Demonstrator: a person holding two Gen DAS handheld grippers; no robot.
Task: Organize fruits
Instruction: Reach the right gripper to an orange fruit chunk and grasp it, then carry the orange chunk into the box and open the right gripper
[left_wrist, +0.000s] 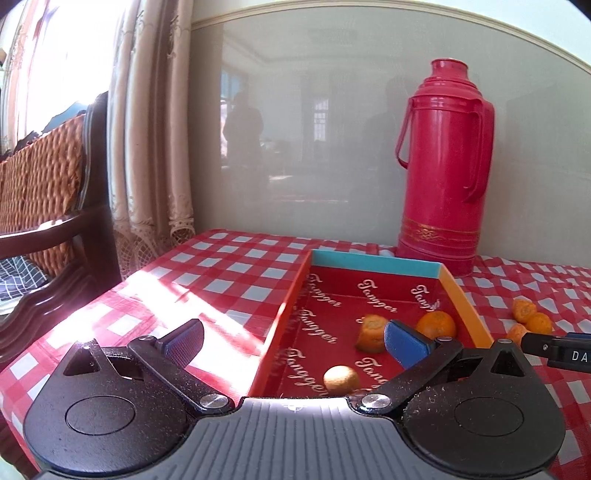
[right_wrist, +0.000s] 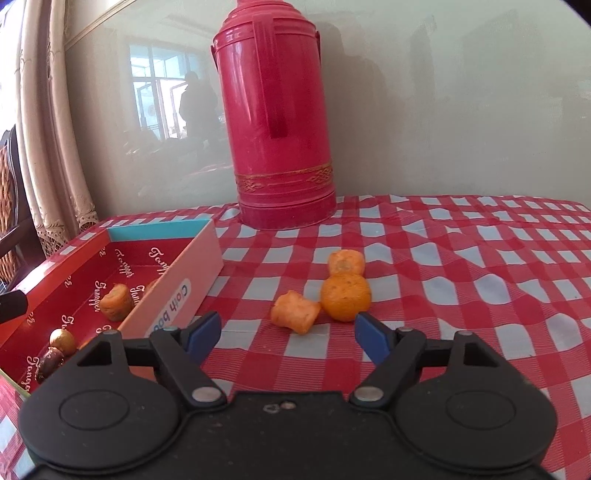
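Fruits sit in two groups on a tabletop (right_wrist: 461, 258) covered in a red and white checked cloth: some inside a shallow red box (left_wrist: 321, 332), some loose on the cloth to its right.

Nearest in the right wrist view, the right claw (right_wrist: 286, 332) hangs spread wide with nothing between its blue pads, low over the cloth. Just beyond its tips lie three loose orange pieces close together: a ragged orange chunk (right_wrist: 295, 312) on the left, a round mandarin (right_wrist: 345, 297) touching or almost touching it on the right, and a second mandarin (right_wrist: 346, 261) directly behind that one.

In the left wrist view, the left claw (left_wrist: 291, 341) is also spread wide and empty, its left pad over the sunlit cloth and its right pad over the inside of the box. Inside the box, nearest the camera, rests a small tan round fruit (left_wrist: 341, 379). Farther in lie a cut orange piece (left_wrist: 372, 332) and a whole mandarin in the box (left_wrist: 436, 324), near the orange right wall. The right wrist view shows a dark reddish fruit (right_wrist: 50, 363) beside the tan one, at the box's near end.

Behind the box, against a pale wall, stands a tall red thermos flask (left_wrist: 443, 166), upright. At far left are a lace curtain (left_wrist: 147, 129) and a dark wooden chair with a woven back (left_wrist: 40, 173).
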